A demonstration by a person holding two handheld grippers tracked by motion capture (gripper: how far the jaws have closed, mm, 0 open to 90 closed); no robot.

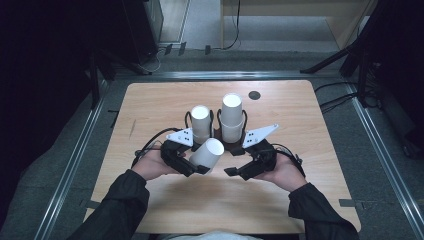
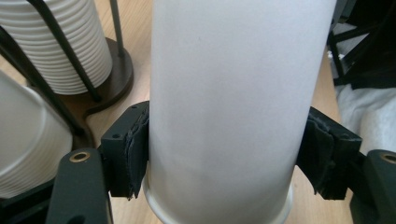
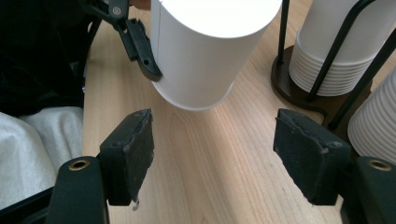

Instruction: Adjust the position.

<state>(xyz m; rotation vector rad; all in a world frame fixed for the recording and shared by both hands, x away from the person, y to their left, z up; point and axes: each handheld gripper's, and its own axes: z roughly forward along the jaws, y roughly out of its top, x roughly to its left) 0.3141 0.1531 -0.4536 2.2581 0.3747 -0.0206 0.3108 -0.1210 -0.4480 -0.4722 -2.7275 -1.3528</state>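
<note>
A wooden table (image 1: 150, 100) is seen from above, with two stacks of paper cups (image 1: 232, 118) kept in a wire holder (image 1: 218, 131) toward twelve o'clock of the hands. A single white cup (image 1: 207, 153) is clamped tilted in the left gripper (image 1: 192, 169), its wall pressed by both pads, near the rim, at nine and three o'clock in the left gripper view. The right gripper (image 1: 231, 171) is held wide apart and empty, with the cup at about eleven o'clock beyond its jaws. The thin wall could be crushed by a tighter squeeze, or the stacks knocked by a careless swing.
</note>
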